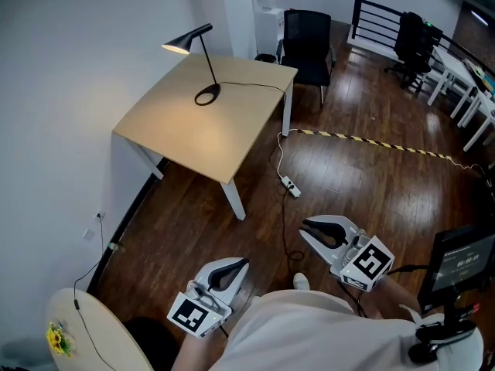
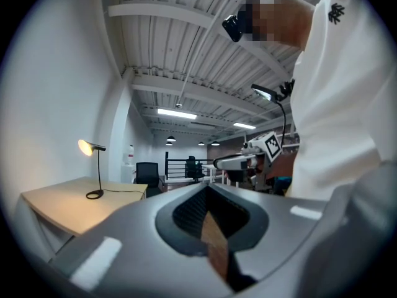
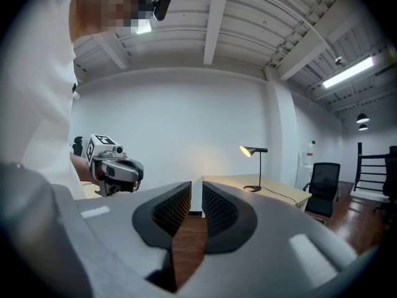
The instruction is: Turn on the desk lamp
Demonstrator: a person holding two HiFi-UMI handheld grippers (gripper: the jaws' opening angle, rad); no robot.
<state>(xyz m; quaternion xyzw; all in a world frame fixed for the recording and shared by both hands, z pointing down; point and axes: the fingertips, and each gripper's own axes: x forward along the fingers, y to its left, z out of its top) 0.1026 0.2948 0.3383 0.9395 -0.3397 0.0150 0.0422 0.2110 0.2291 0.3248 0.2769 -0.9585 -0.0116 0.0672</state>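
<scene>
Left gripper (image 2: 208, 191) jaws are pressed together at the tips, holding nothing. Far beyond and left of them, the lit desk lamp (image 2: 87, 146) stands on a pale desk (image 2: 65, 207) beside a white wall.

Right gripper (image 3: 196, 186) jaws stand a narrow slit apart, empty, with the lamp far ahead to their right.

In the head view both grippers hang over a dark wood floor (image 1: 348, 176), well apart from the desk. A screen (image 1: 464, 261) right of the right jaws shows digits too blurred to read.
</scene>
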